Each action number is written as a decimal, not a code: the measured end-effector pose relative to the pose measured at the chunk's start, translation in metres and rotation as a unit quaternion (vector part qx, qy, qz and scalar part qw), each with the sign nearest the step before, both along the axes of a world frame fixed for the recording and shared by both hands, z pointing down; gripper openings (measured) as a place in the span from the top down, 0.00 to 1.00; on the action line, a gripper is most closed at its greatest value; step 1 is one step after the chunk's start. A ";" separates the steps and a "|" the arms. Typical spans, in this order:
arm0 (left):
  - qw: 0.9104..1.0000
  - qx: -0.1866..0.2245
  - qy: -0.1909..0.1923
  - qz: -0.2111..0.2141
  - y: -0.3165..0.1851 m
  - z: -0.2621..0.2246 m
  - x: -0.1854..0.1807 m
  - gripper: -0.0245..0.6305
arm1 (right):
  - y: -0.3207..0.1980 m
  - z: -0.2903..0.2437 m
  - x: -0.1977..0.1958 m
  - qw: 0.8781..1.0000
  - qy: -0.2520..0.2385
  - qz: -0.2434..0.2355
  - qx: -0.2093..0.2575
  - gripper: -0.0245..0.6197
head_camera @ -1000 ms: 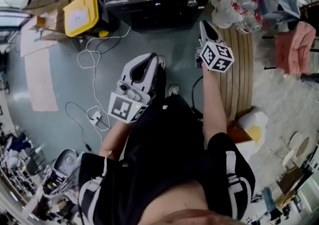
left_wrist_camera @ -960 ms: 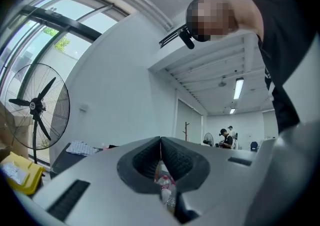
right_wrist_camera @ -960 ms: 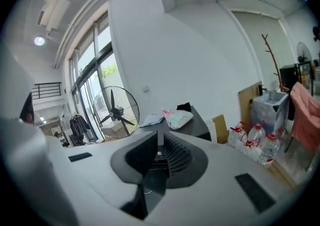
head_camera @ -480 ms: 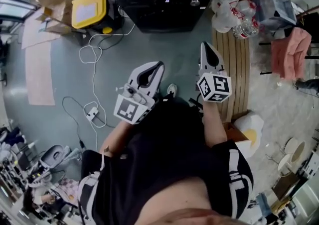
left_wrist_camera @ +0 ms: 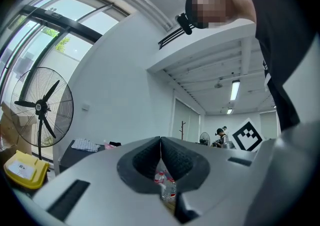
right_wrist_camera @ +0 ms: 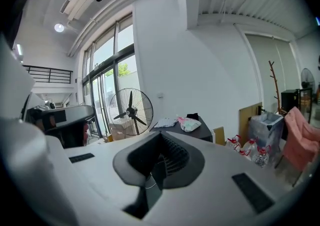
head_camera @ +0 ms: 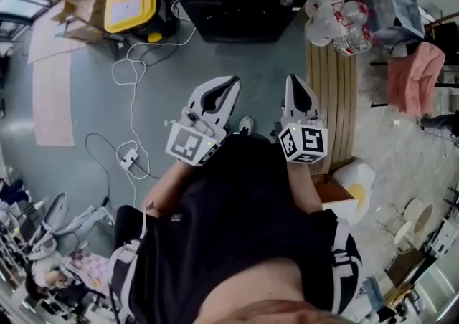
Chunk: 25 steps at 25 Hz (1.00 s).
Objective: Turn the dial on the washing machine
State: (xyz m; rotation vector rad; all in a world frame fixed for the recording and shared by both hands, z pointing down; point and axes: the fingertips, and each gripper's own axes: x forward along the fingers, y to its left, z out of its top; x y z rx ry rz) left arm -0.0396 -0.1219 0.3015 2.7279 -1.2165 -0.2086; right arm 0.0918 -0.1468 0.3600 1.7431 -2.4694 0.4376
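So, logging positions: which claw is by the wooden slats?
The right claw, at the left edge of the wooden slats; the left claw hangs over bare floor.

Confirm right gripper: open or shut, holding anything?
Shut and empty. In the right gripper view the right gripper has its jaws closed tip to tip, with nothing between them.

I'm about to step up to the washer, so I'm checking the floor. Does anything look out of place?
A white cable lies in loose loops across the floor in front of the washing machine, running to a small white plug block. It looks like a trip risk. Nothing seems spilled or broken.
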 end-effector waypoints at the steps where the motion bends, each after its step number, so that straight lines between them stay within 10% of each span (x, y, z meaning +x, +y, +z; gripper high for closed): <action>1: 1.000 0.000 0.000 0.002 0.001 0.000 -0.002 0.93 | 0.001 -0.001 -0.002 1.000 0.000 0.002 0.002 0.92; 25: 1.000 0.002 0.004 0.017 0.011 -0.003 -0.027 0.93 | 0.001 -0.005 -0.032 1.000 0.002 0.010 0.005 0.92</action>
